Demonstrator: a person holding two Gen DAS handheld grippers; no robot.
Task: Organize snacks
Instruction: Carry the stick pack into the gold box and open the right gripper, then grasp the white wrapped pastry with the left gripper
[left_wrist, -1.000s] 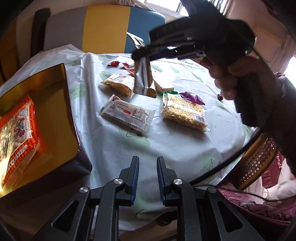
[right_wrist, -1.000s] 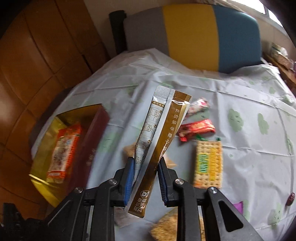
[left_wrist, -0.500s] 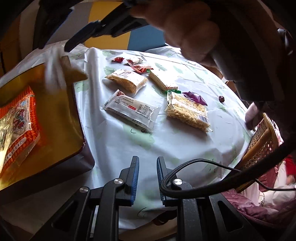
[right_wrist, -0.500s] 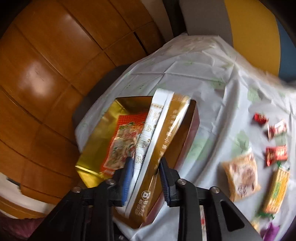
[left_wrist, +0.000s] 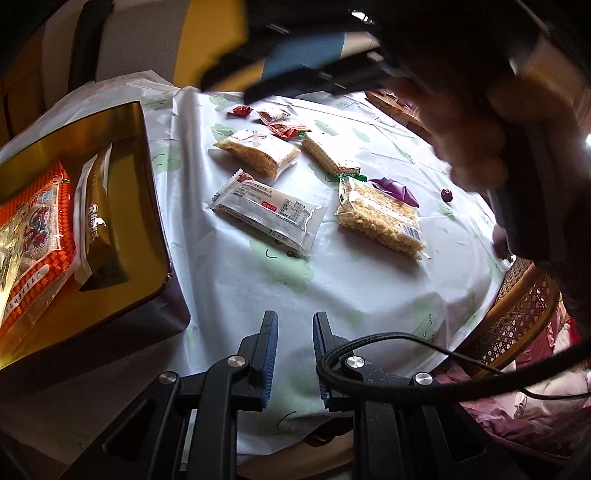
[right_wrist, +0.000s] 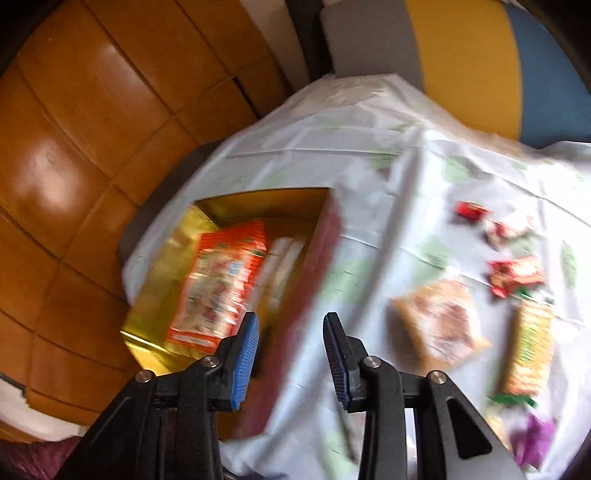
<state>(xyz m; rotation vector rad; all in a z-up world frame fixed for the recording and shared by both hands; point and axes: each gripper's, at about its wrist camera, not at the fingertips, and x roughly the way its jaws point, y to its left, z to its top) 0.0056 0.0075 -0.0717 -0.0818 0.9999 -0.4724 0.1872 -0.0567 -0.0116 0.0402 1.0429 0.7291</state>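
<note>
A gold-lined box (left_wrist: 146, 155) (right_wrist: 258, 194) stands at the table's left edge. Inside it lie an orange snack packet (left_wrist: 37, 221) (right_wrist: 218, 284) and a brown-and-white stick packet (left_wrist: 96, 221) (right_wrist: 280, 266) side by side. My right gripper (right_wrist: 291, 317) hovers over the box's near wall, open with nothing between its fingers; in the left wrist view it is a blur at the top (left_wrist: 295, 74), held by a hand (left_wrist: 461, 129). My left gripper (left_wrist: 295, 317) stands narrowly open and empty above the cloth near the front edge. A white packet (left_wrist: 269, 212) and two cracker packets (left_wrist: 380, 218) (left_wrist: 258, 151) lie loose.
A wafer pack (left_wrist: 330, 157) (right_wrist: 528, 347), red candies (left_wrist: 288, 129) (right_wrist: 515, 275), a purple wrapper (left_wrist: 393, 188) and a red date (left_wrist: 447, 194) are scattered farther back. A grey, yellow and blue chair (right_wrist: 469, 55) stands behind, a wicker chair (left_wrist: 517, 317) at right. A cable (left_wrist: 369, 343) crosses my left gripper.
My right gripper carried the stick packet left over the box and let it go; the packet now lies inside beside the orange one. The left gripper stayed put.
</note>
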